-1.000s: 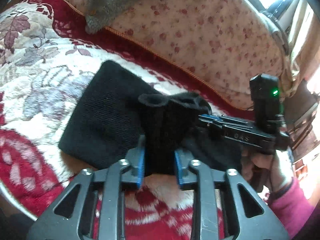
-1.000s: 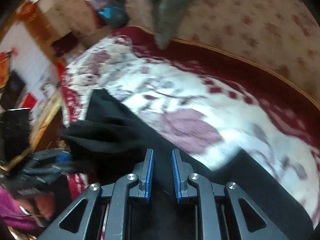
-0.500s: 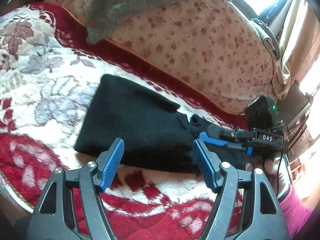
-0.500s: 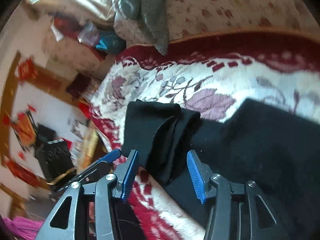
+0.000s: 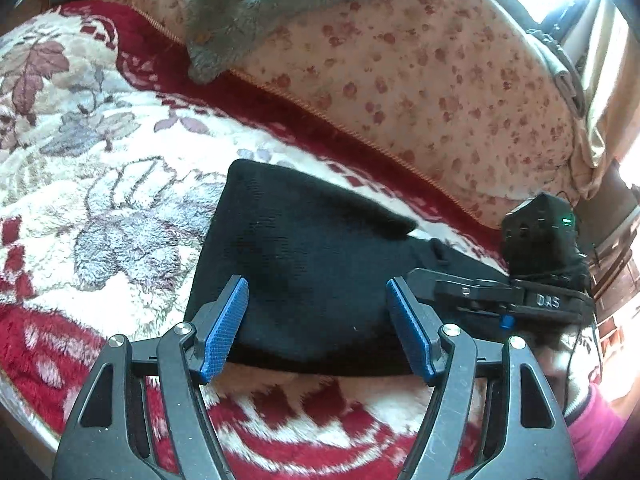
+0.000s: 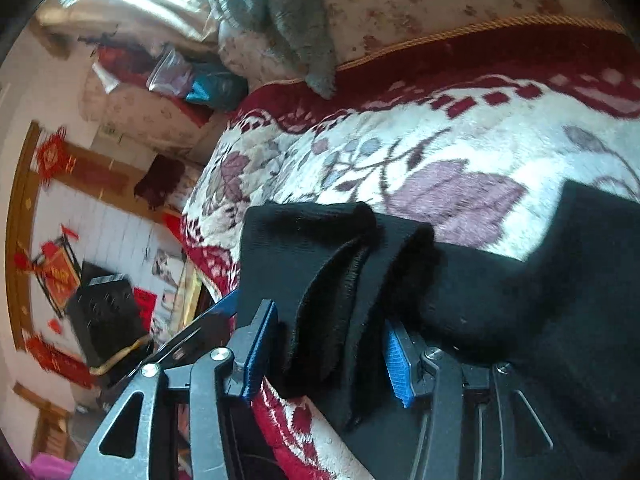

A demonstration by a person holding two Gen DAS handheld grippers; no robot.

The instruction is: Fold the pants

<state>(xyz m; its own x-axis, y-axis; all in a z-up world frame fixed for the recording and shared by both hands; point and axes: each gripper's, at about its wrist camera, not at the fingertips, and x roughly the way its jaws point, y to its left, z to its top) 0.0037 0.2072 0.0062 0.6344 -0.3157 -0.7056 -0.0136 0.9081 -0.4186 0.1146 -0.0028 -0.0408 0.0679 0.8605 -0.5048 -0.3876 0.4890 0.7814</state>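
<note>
The black pants lie folded flat on the floral red-and-white blanket. My left gripper is open and empty just above the pants' near edge. The right gripper shows at the pants' right end in the left wrist view. In the right wrist view my right gripper is open, its blue pads either side of the bunched black hem without pinching it. The left gripper shows at the lower left there.
A spotted cushion with a grey cloth draped over it backs the blanket. The blanket's edge drops off at the left of the right wrist view, with room clutter beyond. A pink sleeve is at lower right.
Both grippers have opened and let go of the black fabric. The lifted fold has dropped flat onto the pants. The left gripper has pulled back a little.
</note>
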